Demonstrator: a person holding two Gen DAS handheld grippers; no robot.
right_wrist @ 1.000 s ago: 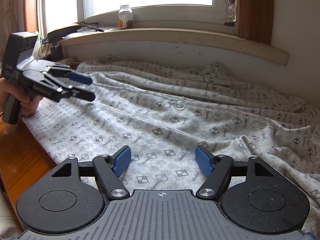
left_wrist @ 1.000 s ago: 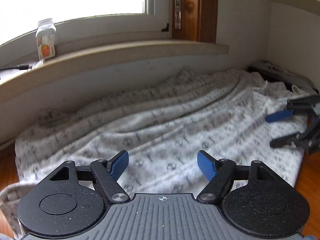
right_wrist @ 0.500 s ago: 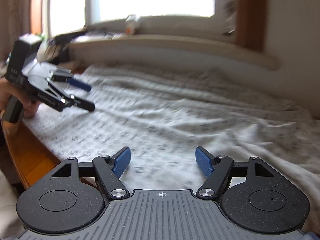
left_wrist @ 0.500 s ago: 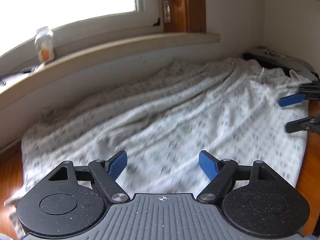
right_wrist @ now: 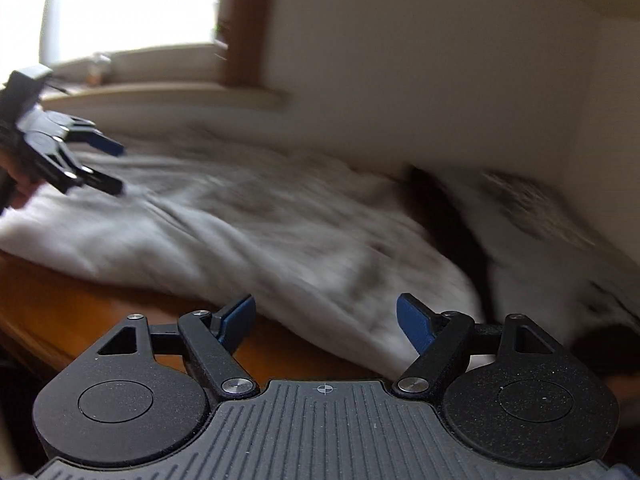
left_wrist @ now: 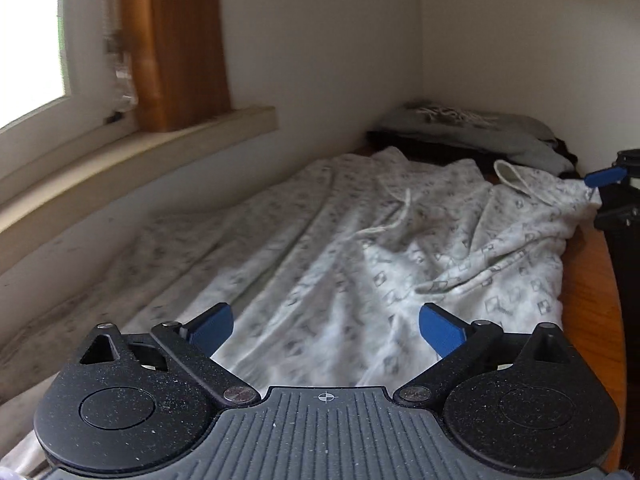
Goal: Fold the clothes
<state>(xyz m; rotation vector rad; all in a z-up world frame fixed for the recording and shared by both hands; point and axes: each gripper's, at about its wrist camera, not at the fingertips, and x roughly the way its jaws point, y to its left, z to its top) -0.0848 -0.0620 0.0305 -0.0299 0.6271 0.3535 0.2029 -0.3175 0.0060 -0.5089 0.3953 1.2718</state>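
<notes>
1. Surroundings, left wrist view: a window with a wooden frame fills the upper left; a pale sill runs beneath it along a white wall.
2. Far corner, upper right of the same view: a grey folded garment lies on a dark item against the wall, just beyond the far end of the patterned cloth.
3. Task item: a white patterned garment lies spread and wrinkled over the wooden tabletop, filling the middle of the frame; a cord lies on it, and a cuffed sleeve end sits at the upper right.
4. Left gripper: its blue-padded jaws are opening and stand wide, above the near part of the garment with nothing between them.
5. Right gripper, right wrist view (strongly blurred): its jaws are opening, moderately wide and empty, over the garment's near edge and the bare tabletop.
6. Cross views: the left gripper appears at the left edge of the right wrist view, over the cloth; the right gripper's blue pad shows at the right edge of the left wrist view, beside the sleeve end.
</notes>
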